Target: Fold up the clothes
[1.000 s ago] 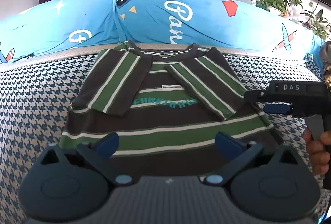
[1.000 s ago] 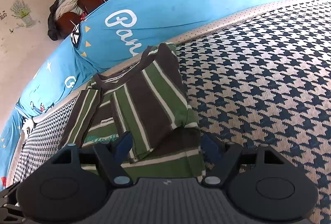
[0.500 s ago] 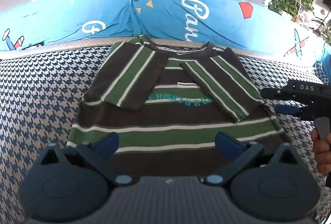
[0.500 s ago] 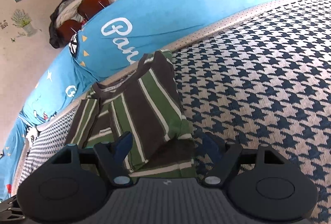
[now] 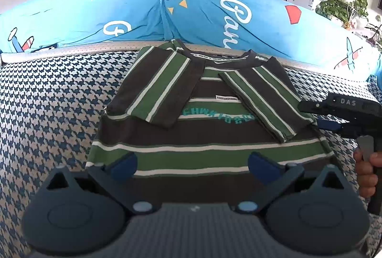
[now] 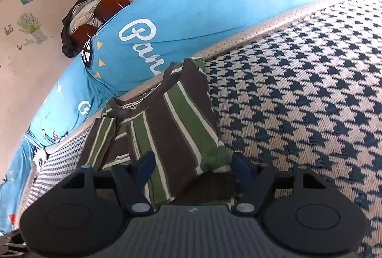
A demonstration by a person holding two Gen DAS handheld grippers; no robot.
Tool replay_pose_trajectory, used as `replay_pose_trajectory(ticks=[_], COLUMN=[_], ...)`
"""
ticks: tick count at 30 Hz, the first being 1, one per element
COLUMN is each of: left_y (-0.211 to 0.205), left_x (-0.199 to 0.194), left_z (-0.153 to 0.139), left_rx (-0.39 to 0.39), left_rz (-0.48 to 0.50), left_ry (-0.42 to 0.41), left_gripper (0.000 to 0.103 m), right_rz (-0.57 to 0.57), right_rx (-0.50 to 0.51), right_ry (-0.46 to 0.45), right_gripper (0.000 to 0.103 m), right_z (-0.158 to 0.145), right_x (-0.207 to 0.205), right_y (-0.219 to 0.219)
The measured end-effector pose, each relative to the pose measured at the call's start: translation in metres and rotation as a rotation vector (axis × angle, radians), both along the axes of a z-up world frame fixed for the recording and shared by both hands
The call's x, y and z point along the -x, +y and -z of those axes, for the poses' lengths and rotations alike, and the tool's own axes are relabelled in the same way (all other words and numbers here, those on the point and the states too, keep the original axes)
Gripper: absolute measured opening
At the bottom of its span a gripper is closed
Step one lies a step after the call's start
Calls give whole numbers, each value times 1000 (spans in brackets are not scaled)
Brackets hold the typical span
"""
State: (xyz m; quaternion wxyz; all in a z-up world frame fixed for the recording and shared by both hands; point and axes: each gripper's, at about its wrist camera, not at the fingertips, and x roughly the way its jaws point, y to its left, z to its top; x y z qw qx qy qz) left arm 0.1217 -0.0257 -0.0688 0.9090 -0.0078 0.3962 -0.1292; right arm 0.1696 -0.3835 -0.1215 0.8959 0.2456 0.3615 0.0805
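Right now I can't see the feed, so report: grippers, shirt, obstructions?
Left gripper open above shirt's hem. Right gripper closing around shirt's side edge, not yet pinching. Both sleeves folded in. Nothing in the way.

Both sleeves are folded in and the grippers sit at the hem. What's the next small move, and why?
Probably finish closing the right gripper on the shirt's corner: its jaws are closing with cloth between them, not yet pinched. The left gripper hangs open over the hem, so it would need to grip next.
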Motion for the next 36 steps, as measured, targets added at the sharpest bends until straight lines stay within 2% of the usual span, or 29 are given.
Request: replay_pose_trajectory(ticks=[4,11,27,31,36], left_y=[4,9,12,13,15], left_x=[-1,-1,0,0,0], left_z=[1,2,4,4,6], left_rx=[-2,-11,-22,-26,-29], left_rz=[-10,-17,-17,-14,-20], left_ry=[4,1,0,-2,1], left_gripper=[103,103,103,103,103], right_rz=[-7,4,-2,-17,-36], right_rx=[27,32,91,96,75], right_ry=[-11,-15,-24,-28,-58], right_gripper=[49,32,37,18,17], right_z=[1,-1,1,0,-8], right_x=[-1,-1,-2,-2,-1], right_y=[4,4,9,12,16])
